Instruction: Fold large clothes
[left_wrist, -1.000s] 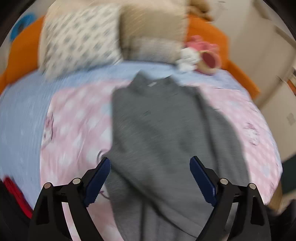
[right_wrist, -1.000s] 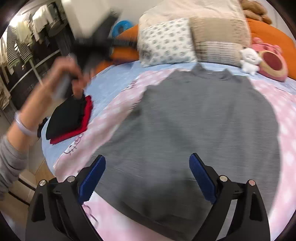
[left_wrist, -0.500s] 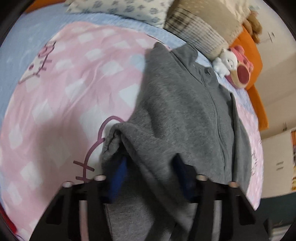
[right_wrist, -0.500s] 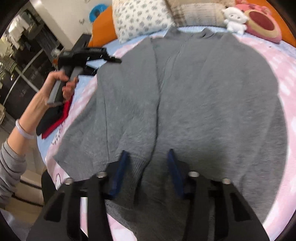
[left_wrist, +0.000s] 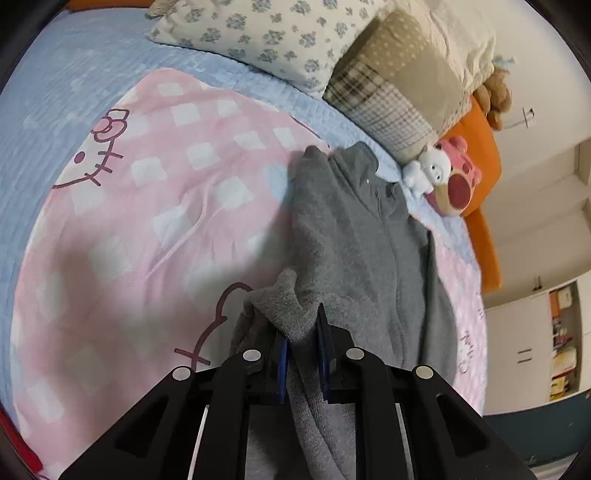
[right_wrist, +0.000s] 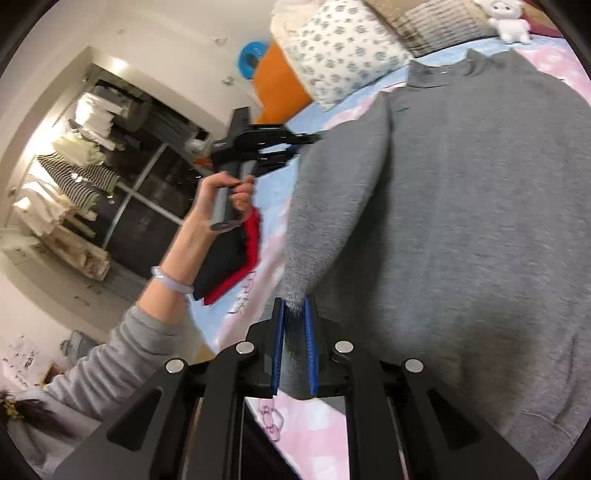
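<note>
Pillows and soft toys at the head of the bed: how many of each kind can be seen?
Pillows: 3 (floral, beige patchwork, cream)
Soft toys: 3 (white, pink, brown)
Total: 6

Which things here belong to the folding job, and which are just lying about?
Job: grey sweater, left gripper and right gripper, both shut on it.
Lying about: floral pillow, plaid pillow, plush toys, black-and-red clothes.
</note>
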